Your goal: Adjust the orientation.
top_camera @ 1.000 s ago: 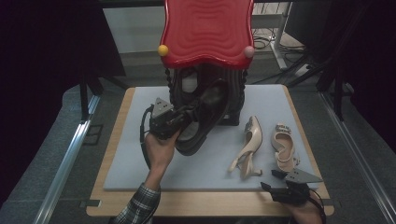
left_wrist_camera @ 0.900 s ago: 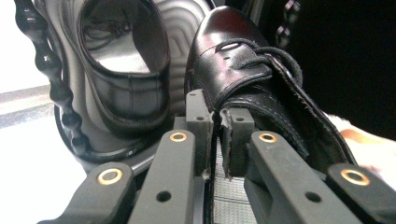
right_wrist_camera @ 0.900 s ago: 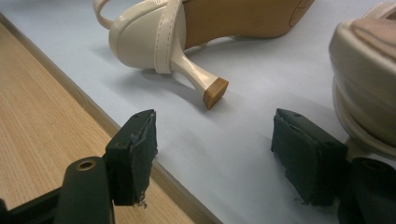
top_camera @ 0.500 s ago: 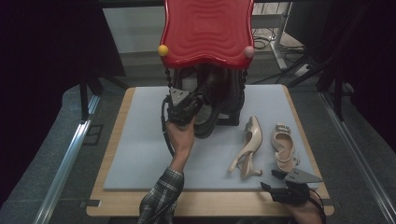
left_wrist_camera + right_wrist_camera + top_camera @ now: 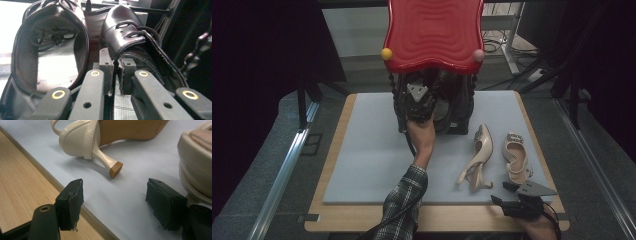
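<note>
Fingers (image 5: pixel 105 67) of the left gripper (image 5: pixel 418 102) are clenched on the rim of one black shoe (image 5: pixel 130 37), reaching under the red rack (image 5: pixel 432 32) at the far edge of the grey mat (image 5: pixel 372 155). Its mate, a second black shoe (image 5: pixel 47 50), lies just beside it, so room there is tight. Near the front edge, the right gripper (image 5: pixel 115 202) rests released between two cream heels, one tipped over (image 5: pixel 476 155), one upright (image 5: pixel 516 156); open mat lies to the left.
</note>
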`<state>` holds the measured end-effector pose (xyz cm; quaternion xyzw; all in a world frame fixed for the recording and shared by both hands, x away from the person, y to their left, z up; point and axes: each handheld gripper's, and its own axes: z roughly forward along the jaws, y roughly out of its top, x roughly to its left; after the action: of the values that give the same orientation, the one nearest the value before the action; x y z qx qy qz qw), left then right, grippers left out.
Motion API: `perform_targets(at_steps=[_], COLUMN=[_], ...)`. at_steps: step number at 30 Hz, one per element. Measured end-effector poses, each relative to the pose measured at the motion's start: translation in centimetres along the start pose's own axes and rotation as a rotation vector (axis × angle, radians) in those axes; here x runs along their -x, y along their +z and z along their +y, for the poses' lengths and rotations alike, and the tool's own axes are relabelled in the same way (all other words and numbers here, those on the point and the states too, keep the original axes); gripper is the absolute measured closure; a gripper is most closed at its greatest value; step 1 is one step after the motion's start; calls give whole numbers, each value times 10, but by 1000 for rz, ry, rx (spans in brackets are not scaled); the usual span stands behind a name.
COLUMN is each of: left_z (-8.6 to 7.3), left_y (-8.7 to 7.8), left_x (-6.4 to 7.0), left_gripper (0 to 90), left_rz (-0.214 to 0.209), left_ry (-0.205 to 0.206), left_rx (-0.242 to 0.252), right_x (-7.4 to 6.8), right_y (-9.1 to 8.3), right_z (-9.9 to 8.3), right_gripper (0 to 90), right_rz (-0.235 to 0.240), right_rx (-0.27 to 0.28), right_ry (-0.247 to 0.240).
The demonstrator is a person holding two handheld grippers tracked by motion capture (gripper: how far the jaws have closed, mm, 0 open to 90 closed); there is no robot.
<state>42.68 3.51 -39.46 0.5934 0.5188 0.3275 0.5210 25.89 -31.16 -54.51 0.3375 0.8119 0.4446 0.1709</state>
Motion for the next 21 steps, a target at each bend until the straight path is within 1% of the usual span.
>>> perform_targets(at_steps=[1,3,4,6,9,10,11,12,13,14,15,17,18,21], left_z=[2,3,3,4,2,1,1,1,2,2,3,3,3,1], left_y=[6,11,11,19,23,22,22,22,22,22,22,21,20,16], left_x=[2,3,3,4,3,4,1,0,-2,-2,-4,-9,-13,-18], left_gripper=[832,830,829,822,808,801,774,755,724,668,668,609,554,515], left_rz=[25,47,47,62,54,55,37,24,0,0,-32,-63,-94,-146], left_ry=[-7,-13,-13,-19,-8,-12,-26,-27,-41,-41,-60,-69,-75,-90], left_rx=[-2,-2,-2,-7,-20,-12,-14,-21,-32,-32,-38,-54,-66,-68], right_x=[0,0,0,0,0,1,1,0,0,0,0,0,0,0], right_y=[0,0,0,0,0,0,0,0,0,0,0,0,0,0], right_z=[0,0,0,0,0,0,0,0,0,0,0,0,0,0], right_gripper=[300,299,299,298,298,298,297,298,297,297,297,297,297,297], right_rz=[0,0,0,2,3,3,3,3,2,2,1,0,-1,0], right_rx=[0,0,0,0,1,1,1,1,1,1,0,-1,-1,0], right_ry=[0,0,0,0,1,1,1,0,0,0,0,-2,-2,-1])
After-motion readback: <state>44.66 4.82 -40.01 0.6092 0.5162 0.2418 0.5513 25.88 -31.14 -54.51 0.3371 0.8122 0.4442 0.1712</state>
